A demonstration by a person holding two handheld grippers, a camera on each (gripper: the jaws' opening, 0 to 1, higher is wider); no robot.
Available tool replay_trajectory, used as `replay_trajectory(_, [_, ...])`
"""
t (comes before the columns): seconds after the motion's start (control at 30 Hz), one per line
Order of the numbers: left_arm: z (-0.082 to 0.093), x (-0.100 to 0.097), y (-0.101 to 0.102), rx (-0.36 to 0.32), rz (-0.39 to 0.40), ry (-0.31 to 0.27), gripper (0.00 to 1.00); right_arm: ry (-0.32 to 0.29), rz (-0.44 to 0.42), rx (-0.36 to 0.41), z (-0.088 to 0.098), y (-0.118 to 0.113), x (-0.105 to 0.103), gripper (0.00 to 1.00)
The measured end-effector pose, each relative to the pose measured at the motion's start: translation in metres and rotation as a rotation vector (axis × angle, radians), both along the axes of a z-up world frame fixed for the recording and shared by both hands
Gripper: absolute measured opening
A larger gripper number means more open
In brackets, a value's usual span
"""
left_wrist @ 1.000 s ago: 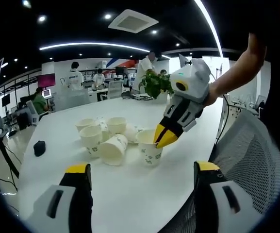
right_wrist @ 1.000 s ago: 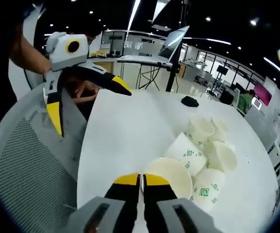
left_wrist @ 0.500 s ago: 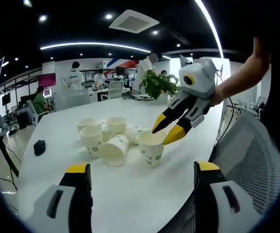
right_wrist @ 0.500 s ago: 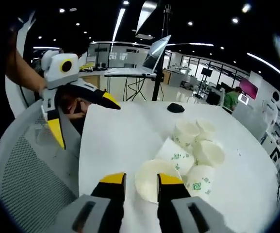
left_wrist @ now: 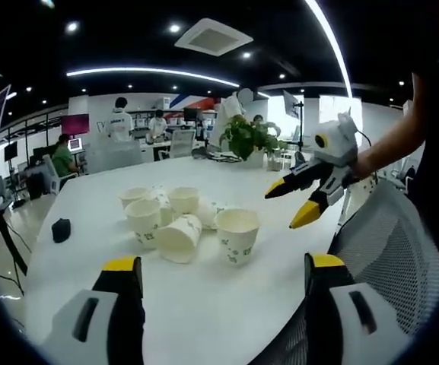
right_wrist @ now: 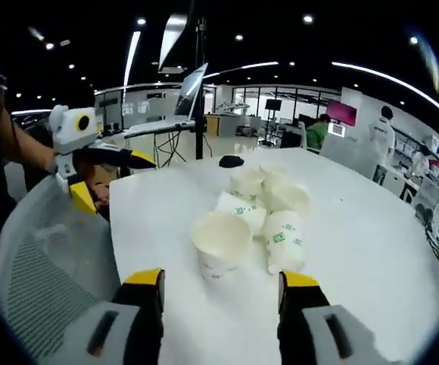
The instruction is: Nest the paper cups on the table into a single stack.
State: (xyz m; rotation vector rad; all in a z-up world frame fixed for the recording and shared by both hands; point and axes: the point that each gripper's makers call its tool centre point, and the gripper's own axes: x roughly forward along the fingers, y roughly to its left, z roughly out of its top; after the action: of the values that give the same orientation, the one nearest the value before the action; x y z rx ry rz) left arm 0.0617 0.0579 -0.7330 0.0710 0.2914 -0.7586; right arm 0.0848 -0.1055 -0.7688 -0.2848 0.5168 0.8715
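While both claws hung wide and empty, the right claw point(right_wrist: 221, 285) faced the upright near cup point(right_wrist: 220, 245) just ahead on the tabletop point(right_wrist: 356, 251), the cup cluster point(right_wrist: 268, 201) beyond; stacking looked unstarted, calling for closing on a rim.

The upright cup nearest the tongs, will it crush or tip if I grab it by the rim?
The nearest cup looks like thin paper, so a hard pinch would probably dent its rim. It appears empty, so likely light and easy to knock over. It stands apart from the cluster, so nothing would brace it against a sideways push.
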Motion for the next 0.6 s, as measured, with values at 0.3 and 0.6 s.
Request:
replay_trajectory(0.3, [0.003, -0.003, -0.004, -0.026, -0.013, 0.005, 0.88, 0.048, -0.106, 0.013, -0.009, -0.04, -0.024, 0.82])
replay_trajectory(0.6, [0.001, -0.005, -0.008, -0.017, -0.029, 0.017, 0.89, 0.003, -0.19, 0.034, -0.005, -0.054, -0.027, 0.96])
